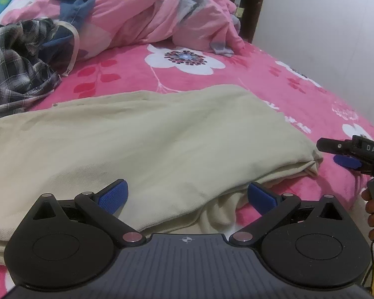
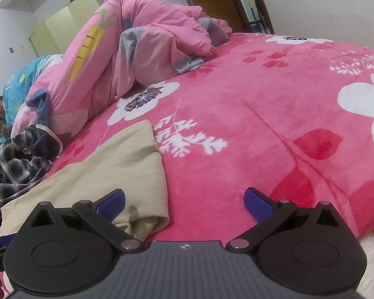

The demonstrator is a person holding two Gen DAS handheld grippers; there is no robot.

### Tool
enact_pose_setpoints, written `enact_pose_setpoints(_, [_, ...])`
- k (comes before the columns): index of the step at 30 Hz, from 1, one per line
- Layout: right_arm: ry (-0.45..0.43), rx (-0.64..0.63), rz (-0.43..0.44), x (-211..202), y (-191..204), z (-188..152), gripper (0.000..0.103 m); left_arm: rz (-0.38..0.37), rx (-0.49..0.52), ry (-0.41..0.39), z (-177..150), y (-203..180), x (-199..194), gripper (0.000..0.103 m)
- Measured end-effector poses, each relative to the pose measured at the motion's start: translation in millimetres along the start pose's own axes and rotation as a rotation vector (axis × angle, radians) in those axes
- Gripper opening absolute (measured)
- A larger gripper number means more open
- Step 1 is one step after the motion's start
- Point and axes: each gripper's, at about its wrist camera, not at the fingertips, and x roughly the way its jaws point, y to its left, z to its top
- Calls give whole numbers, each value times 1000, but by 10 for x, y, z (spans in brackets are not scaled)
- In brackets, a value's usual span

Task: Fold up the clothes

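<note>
Beige trousers [image 1: 137, 144] lie folded on the pink floral blanket [image 1: 236, 79], beside a plaid shirt [image 1: 15, 62]. Left gripper [image 1: 187, 196] and right gripper [image 2: 184, 204] both hover spread wide, grasping nothing.

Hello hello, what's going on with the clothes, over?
Left gripper open, right gripper open, both empty. Beige garment folded flat on pink blanket. Plaid shirt heaped beside it, unfolded. Nothing blocking.
</note>
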Motion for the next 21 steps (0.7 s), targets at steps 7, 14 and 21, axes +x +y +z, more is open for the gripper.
enact_pose_setpoints(7, [-1, -18, -6, -11, 32, -1, 103, -30, -39, -33, 124, 67, -133, 103])
enact_pose_setpoints(14, [-57, 21, 71, -105, -25, -20, 103, -86, -10, -83, 675, -32, -62, 103])
enact_pose_setpoints(21, [-81, -55, 165, -95, 22, 0, 94, -87, 115, -119, 1270, -431, 512, 103])
